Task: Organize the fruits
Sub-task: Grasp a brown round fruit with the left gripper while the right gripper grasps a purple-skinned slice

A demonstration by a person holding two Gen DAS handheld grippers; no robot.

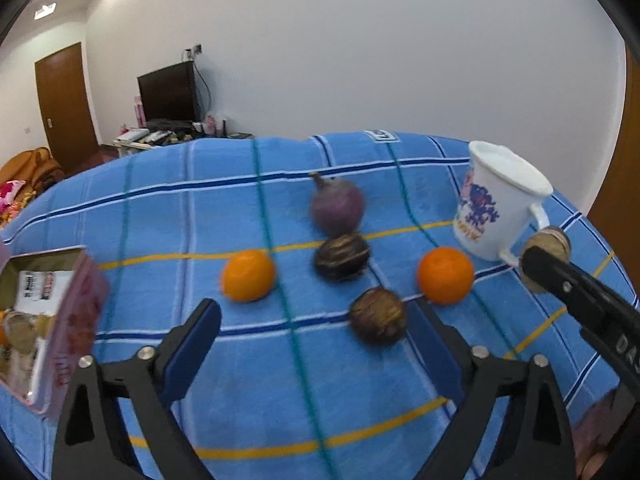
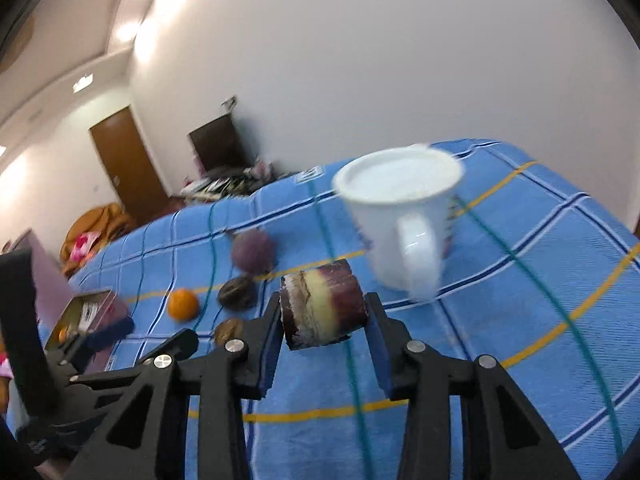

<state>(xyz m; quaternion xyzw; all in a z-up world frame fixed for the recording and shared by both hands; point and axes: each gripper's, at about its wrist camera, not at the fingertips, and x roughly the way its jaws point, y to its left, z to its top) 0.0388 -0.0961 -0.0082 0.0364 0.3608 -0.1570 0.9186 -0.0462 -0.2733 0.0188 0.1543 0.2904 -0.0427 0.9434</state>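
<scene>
The fingers of the right gripper pinch a short brown-and-cream fruit piece by its two flat ends, clear of the blue checked cloth. The fingers of the left gripper are spread with nothing between them, hanging over the cloth with a small dark round fruit just inside the right finger.

More fruit lies loose ahead: two oranges, another dark fruit and a purple one with a stem. A white mug stands behind the held piece, and an open pink tin sits at the left edge with some pieces already inside.

The step in hand looks like carrying the held piece to its container; which one it belongs in I cannot tell. The grip is on smooth ends, so it should stay level and firm, travel above the mug's rim or the tin's wall, and let go low so the piece does not bounce out. The left gripper should keep out of that path.
</scene>
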